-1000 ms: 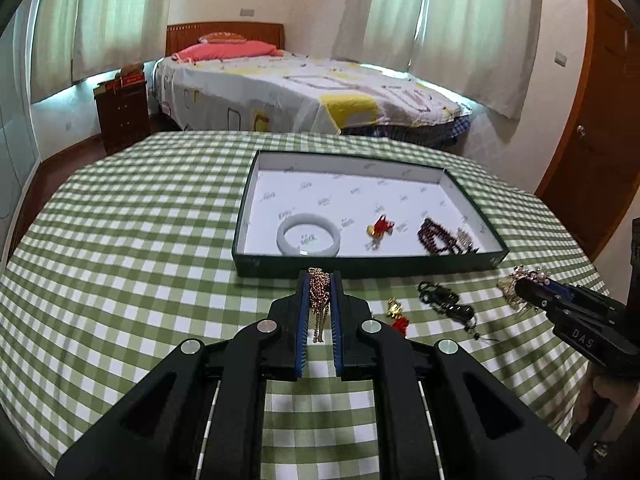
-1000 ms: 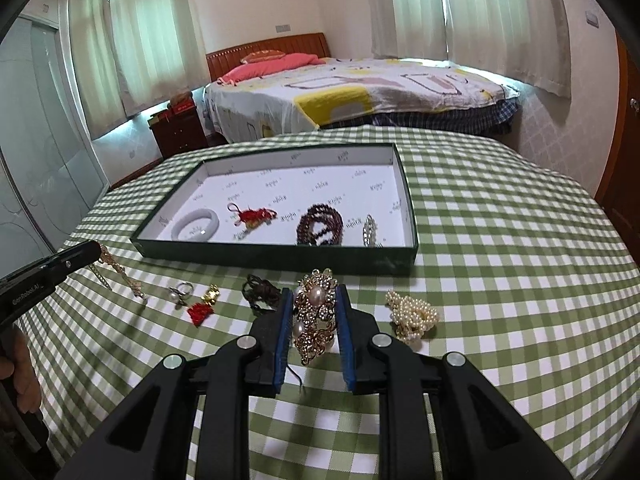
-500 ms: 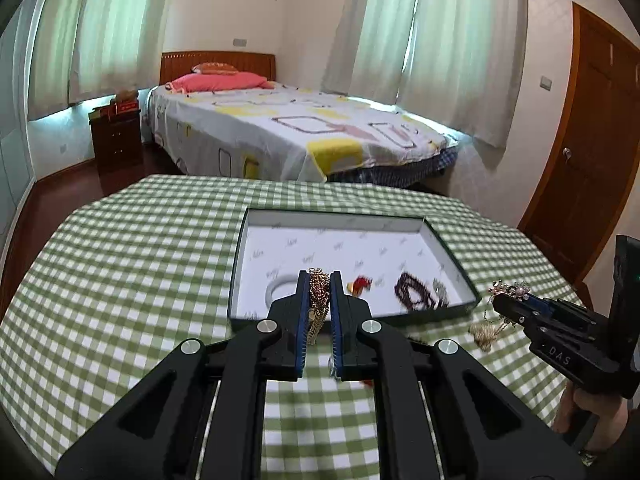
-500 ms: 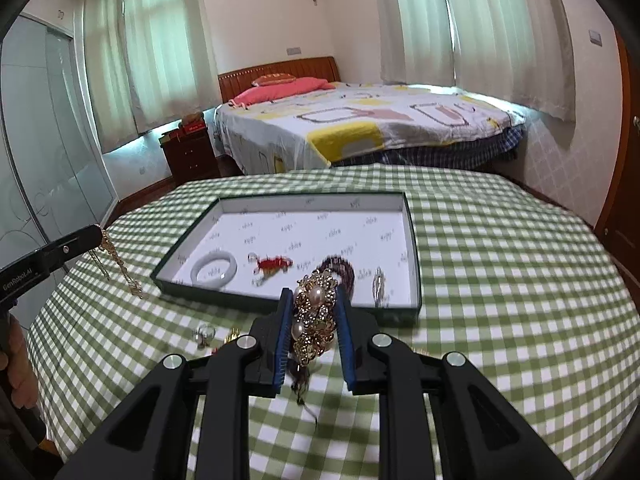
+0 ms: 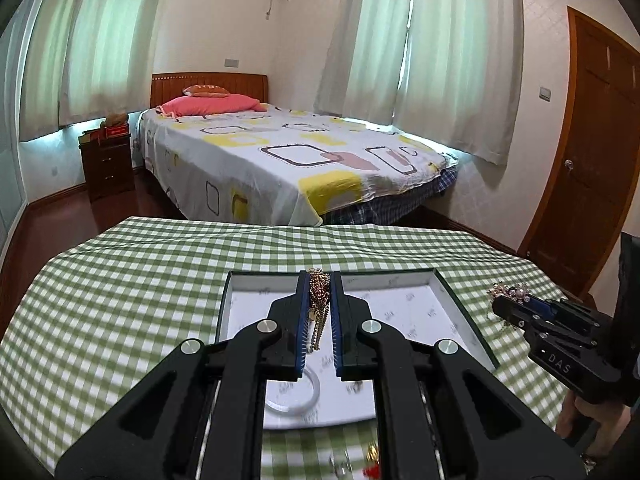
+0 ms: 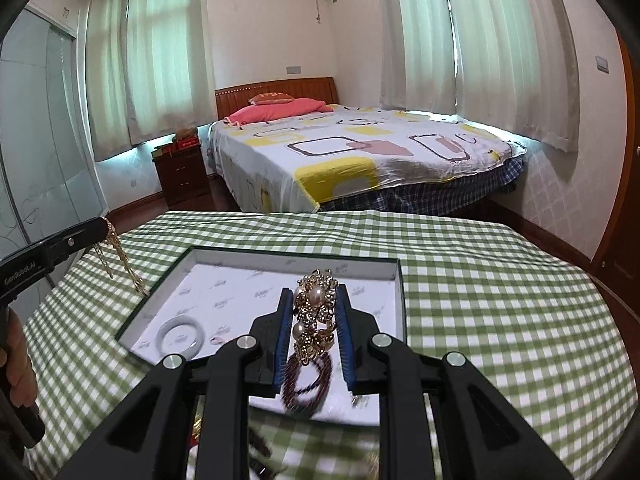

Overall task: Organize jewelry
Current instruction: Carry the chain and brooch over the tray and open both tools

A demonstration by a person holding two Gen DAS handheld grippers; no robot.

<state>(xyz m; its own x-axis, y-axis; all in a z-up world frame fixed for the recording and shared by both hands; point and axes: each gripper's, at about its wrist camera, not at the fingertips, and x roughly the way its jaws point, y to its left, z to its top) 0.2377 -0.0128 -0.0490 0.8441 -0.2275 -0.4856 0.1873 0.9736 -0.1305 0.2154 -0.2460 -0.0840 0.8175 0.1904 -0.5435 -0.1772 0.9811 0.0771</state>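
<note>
Both grippers hover over the table [image 5: 120, 300], each carrying jewelry.
Left view alone shows the door [image 5: 592, 152]; right view alone the bead bracelet [image 6: 308, 384] in the tray [image 6: 402, 300]. Left gripper [image 5: 319, 280] fingers pinch a gold chain [image 5: 318, 304]; right gripper [image 6: 314, 300] fingers clamp a pearl brooch [image 6: 314, 316].

Tabletop [image 6: 500, 300] right of tray [image 6: 402, 300] bare, open passage. Inside tray: white bangle [image 6: 181, 337] and dark bead bracelet [image 6: 308, 384] occupy near end; far end free.
</note>
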